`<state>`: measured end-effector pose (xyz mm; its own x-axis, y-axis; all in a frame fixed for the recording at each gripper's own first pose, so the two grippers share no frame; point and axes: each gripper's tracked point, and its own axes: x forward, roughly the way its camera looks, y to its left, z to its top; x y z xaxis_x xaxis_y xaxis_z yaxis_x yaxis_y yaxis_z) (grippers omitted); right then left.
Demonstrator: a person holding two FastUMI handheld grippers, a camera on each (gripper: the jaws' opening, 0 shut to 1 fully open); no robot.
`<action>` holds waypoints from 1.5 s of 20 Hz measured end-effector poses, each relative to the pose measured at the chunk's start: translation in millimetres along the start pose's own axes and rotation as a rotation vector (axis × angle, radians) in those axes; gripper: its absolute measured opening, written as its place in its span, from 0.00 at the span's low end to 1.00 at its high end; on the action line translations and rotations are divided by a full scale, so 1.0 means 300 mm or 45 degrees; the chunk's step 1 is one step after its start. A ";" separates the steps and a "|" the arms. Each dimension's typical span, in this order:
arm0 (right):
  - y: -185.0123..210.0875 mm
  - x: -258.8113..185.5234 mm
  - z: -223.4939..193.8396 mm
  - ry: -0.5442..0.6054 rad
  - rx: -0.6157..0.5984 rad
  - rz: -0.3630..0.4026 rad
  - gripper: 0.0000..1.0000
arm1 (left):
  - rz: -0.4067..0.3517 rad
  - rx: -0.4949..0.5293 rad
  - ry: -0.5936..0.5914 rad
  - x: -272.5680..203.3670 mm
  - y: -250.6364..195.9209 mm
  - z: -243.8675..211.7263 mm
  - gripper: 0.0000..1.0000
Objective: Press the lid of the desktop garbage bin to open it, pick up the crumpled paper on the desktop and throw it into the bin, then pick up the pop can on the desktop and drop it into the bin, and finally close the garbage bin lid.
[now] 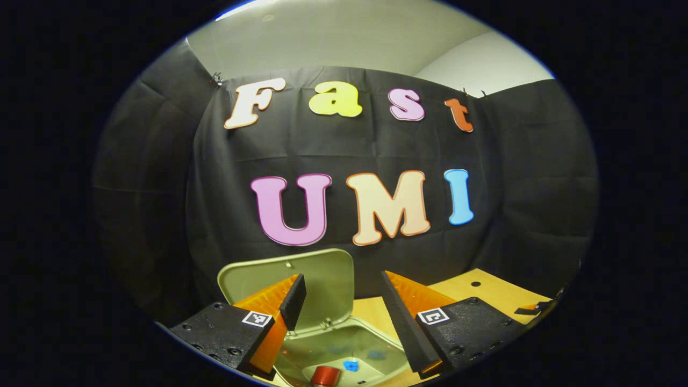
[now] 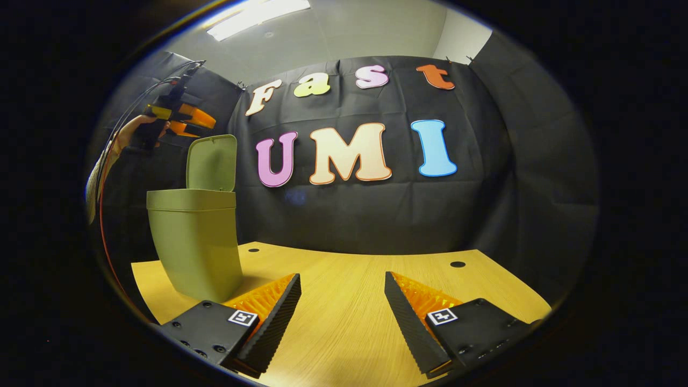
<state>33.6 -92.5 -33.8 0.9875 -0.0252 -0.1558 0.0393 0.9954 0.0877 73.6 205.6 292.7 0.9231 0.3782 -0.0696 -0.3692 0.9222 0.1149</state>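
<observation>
The pop can [image 1: 325, 375] lies inside the bin [image 1: 344, 344], directly below the spread, empty left gripper [image 1: 344, 317]. Only the raised lid [image 1: 290, 279] ahead remains to close; the right gripper [image 2: 344, 312] is released too.

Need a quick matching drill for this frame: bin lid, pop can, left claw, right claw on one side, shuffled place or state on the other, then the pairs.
Column 1
1. hinged olive-green plastic bin lid
2. red metal pop can
3. left claw
4. right claw

Column 2
A. open, low over the bare wooden desktop
B. standing up, open
C. open, above the mouth of the olive-green plastic garbage bin
D. lying inside the bin

Pairs: 1-B, 2-D, 3-C, 4-A
</observation>
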 end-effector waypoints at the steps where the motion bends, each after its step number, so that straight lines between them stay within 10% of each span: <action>1: 0.005 -0.002 0.003 -0.002 0.001 0.006 0.98 | 0.017 -0.020 -0.007 0.018 0.014 0.018 0.82; 12: 0.005 0.007 -0.008 0.001 0.004 0.015 0.98 | 0.284 0.024 0.107 0.246 0.224 -0.029 0.83; 30: 0.048 0.020 -0.020 0.005 0.011 0.049 0.98 | -0.058 -0.016 -0.056 -0.153 -0.075 -0.260 0.87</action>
<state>39.2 -77.8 -39.3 0.9876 0.0136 -0.1562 0.0025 0.9947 0.1025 31.1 173.8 216.2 0.9427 0.3321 -0.0305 -0.3277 0.9394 0.1003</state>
